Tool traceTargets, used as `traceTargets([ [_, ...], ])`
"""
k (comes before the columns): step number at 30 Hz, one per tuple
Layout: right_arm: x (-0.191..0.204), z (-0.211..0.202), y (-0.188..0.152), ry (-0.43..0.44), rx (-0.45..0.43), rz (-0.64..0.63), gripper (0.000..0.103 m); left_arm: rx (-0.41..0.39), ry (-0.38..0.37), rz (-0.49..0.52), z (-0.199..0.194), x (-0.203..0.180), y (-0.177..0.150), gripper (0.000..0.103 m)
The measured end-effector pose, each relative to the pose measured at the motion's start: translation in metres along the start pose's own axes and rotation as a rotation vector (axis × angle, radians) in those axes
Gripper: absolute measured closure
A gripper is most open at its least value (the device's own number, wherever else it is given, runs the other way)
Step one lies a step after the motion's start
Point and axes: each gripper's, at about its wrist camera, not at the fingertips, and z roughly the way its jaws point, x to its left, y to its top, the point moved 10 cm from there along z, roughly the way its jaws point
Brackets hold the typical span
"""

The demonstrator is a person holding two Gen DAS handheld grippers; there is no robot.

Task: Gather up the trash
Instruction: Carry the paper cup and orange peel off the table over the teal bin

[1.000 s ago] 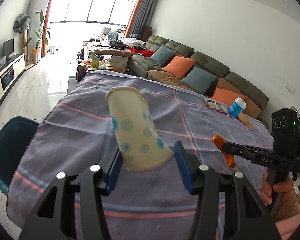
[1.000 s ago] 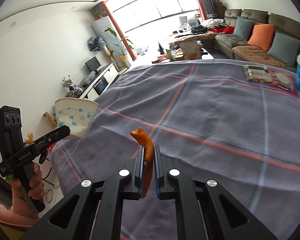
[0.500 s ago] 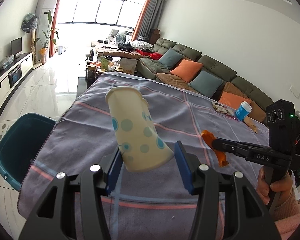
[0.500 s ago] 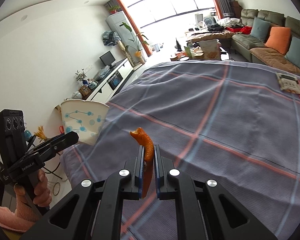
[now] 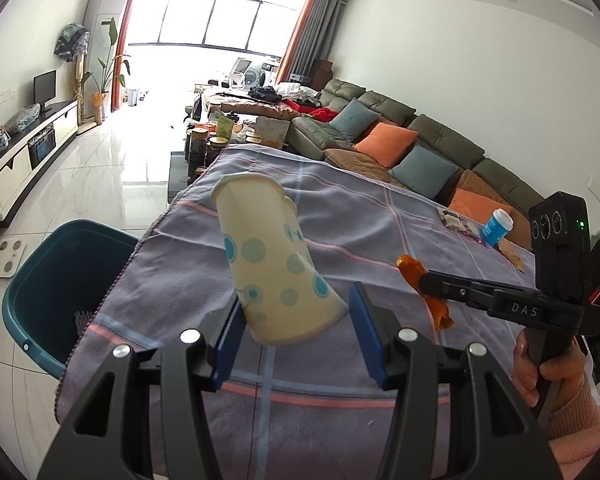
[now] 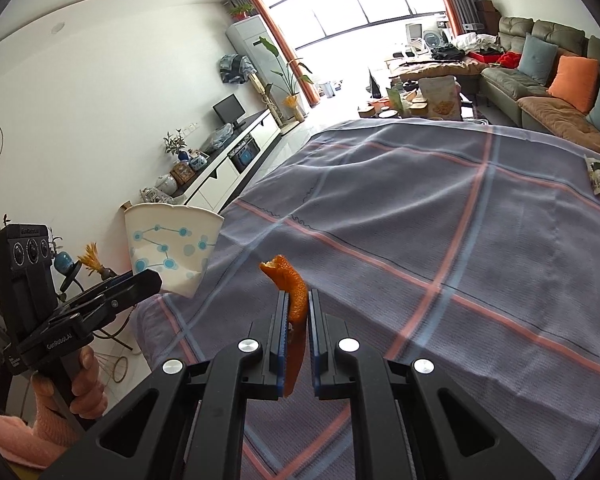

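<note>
Both grippers have swung toward the table's left edge, bringing the teal bin (image 5: pixel 40 292) on the floor further into view. Left gripper (image 5: pixel 296 332) grasps the dotted paper cup (image 5: pixel 268 264) near its base, tilted above the plaid tablecloth (image 5: pixel 340 208). Right gripper (image 6: pixel 298 316) is clenched on an orange peel (image 6: pixel 292 292), held over the cloth.

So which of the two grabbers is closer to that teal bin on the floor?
The left. The left gripper, holding the paper cup, is over the table edge just beside the teal bin. The right gripper, pinching the orange peel, is farther along the table.
</note>
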Motion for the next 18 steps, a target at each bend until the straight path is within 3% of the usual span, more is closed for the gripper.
traceTargets([
  [18,0.027,0.019,0.011,0.047,0.010,-0.042,0.094,-0.008,0.029,-0.010,-0.009,0.012,0.001,0.051],
])
